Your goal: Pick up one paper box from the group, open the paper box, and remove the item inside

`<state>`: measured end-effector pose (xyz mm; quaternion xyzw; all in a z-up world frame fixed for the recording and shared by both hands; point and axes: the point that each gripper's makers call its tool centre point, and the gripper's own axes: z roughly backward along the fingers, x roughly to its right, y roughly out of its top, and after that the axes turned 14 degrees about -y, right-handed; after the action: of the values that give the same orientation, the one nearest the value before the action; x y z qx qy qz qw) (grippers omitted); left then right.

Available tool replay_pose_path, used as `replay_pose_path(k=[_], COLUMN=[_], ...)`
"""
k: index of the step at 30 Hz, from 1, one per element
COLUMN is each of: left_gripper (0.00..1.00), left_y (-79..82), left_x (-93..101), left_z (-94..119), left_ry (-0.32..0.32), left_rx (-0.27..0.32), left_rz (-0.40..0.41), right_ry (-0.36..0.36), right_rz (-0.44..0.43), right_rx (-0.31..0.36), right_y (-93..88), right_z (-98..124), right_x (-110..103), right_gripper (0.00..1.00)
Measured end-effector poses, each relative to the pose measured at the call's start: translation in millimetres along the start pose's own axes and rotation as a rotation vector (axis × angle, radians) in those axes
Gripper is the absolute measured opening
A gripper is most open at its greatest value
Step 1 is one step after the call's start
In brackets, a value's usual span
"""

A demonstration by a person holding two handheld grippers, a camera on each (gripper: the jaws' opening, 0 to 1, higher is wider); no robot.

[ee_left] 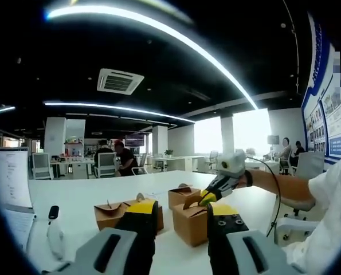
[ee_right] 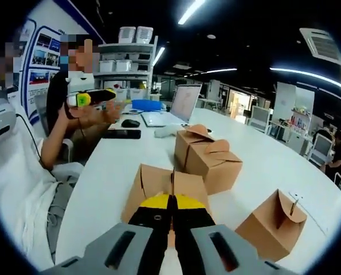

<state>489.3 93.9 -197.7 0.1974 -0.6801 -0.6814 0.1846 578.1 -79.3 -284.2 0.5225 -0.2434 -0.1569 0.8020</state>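
The scene is lit from above by long white curved ceiling light strips (ee_left: 159, 28), while strong glare is thrown by the bright overexposed windows (ee_left: 251, 130) in the left gripper view. Straight lines are bent heavily toward the edges by fisheye distortion. The glossy white table top (ee_right: 285, 166) is brightly lit, with soft shadows cast beneath the brown cardboard boxes (ee_right: 213, 163).

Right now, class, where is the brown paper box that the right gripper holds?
In the right gripper view, the brown paper box sits low at centre, clamped by the right gripper, on the white table.
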Motion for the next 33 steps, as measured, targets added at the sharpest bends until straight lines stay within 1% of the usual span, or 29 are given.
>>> replay_pose_path(k=[5, 8, 15, 20, 27, 30, 33], left_gripper=[0.35, 0.35, 0.35, 0.36, 0.36, 0.35, 0.35], left_y=[-0.3, -0.1, -1.6, -2.0, -2.0, -1.3, -1.6], left_x=[0.6, 1.4, 3.5, 4.7, 4.8, 5.3, 4.7], left_z=[-1, -1, -2, -3, -4, -3, -3], left_ry=[-0.004, -0.007, -0.014, -0.017, -0.017, -0.017, -0.017], left_rx=[-0.002, -0.003, -0.011, -0.013, -0.014, -0.014, -0.013], left_rz=[0.000, -0.005, -0.008, -0.008, -0.008, -0.011, -0.009], right_ry=[0.020, 0.048, 0.099, 0.141, 0.166, 0.174, 0.197], right_rz=[0.010, 0.046, 0.062, 0.091, 0.132, 0.136, 0.148], right_rx=[0.000, 0.018, 0.042, 0.062, 0.083, 0.085, 0.093], right_y=[0.9, 0.8, -0.6, -0.8, -0.7, -0.8, -0.4], right_z=[0, 1, 3, 5, 5, 4, 6], right_x=[-3, -8, -13, -21, -27, -29, -33], right_gripper=[0.03, 0.03, 0.03, 0.03, 0.03, 0.03, 0.03])
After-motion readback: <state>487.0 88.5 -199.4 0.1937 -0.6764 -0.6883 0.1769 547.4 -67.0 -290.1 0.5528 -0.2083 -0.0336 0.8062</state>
